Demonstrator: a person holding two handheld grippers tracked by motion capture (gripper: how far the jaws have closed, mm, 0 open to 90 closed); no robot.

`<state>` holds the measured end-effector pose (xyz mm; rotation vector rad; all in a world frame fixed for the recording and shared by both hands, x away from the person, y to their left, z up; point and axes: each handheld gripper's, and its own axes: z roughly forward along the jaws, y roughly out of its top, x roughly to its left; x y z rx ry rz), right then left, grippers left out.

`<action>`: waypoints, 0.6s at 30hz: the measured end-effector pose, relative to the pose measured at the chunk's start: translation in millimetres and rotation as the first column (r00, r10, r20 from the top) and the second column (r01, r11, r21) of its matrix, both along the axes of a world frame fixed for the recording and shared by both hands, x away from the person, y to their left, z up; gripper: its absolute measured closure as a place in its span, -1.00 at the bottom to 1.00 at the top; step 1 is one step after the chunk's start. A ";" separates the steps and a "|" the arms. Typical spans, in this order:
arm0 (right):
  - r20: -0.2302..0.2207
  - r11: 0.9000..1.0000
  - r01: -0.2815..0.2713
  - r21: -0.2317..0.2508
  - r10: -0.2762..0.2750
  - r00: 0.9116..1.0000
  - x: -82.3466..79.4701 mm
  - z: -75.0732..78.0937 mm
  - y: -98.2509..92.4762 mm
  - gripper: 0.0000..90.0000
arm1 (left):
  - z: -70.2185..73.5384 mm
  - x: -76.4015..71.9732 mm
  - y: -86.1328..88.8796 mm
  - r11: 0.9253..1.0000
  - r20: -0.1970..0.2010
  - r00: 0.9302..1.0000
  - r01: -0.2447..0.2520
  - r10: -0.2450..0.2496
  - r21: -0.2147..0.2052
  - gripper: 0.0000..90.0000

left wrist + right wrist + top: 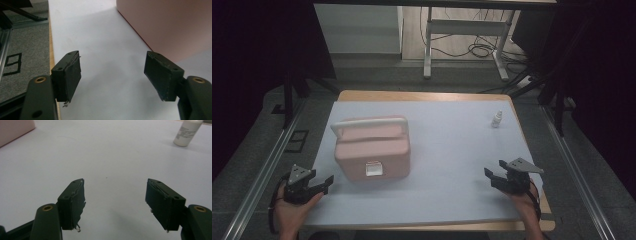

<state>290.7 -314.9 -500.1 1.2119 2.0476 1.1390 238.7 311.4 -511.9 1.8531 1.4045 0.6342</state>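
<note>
Both grippers sit at the table's (432, 96) near edge with jaws spread wide and nothing between them: the left gripper (326, 183) at the near left corner, just beside the pink box (372, 150), the right gripper (495, 175) near the right edge. That box, white handle upright, stands left of centre on the white sheet (447, 150). What looks like a small white bottle (496, 119) stands toward the far right corner, well apart.

White sheet (452, 165) over wooden table (422, 95), desk frame (462, 30) behind
</note>
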 end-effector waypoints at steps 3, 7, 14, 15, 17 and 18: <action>-0.009 1.000 -0.017 -0.022 0.017 1.000 -0.3 -1.5 1.9 -0.27 | 1.4 -1.3 0.5 1.000 0.009 1.000 0.005 -0.005 -0.009 -0.24; -0.027 0.998 -0.046 -0.036 0.045 0.999 -1.3 -2.8 4.0 -0.25 | 1.7 -1.8 -0.9 1.000 0.010 1.000 0.020 -0.020 -0.007 -0.05; -0.029 0.997 -0.041 -0.065 0.040 0.999 -1.3 -3.6 2.4 -0.25 | 1.7 -1.1 3.0 0.999 -0.015 0.999 0.029 -0.030 -0.036 0.66; -0.029 0.997 -0.042 -0.068 0.040 0.999 -1.1 -3.9 2.1 -0.25 | 1.5 -1.2 3.9 0.999 -0.018 0.999 0.027 -0.028 -0.043 0.71; -0.033 0.996 -0.042 -0.076 0.040 0.999 -0.6 -4.9 1.3 -0.25 | 1.7 -1.4 5.0 0.998 -0.020 0.999 0.025 -0.027 -0.053 0.81; -0.034 0.996 -0.042 -0.081 0.040 0.999 -0.5 -5.2 1.0 -0.25 | 2.2 -2.0 5.7 0.998 -0.019 1.000 0.023 -0.024 -0.061 0.84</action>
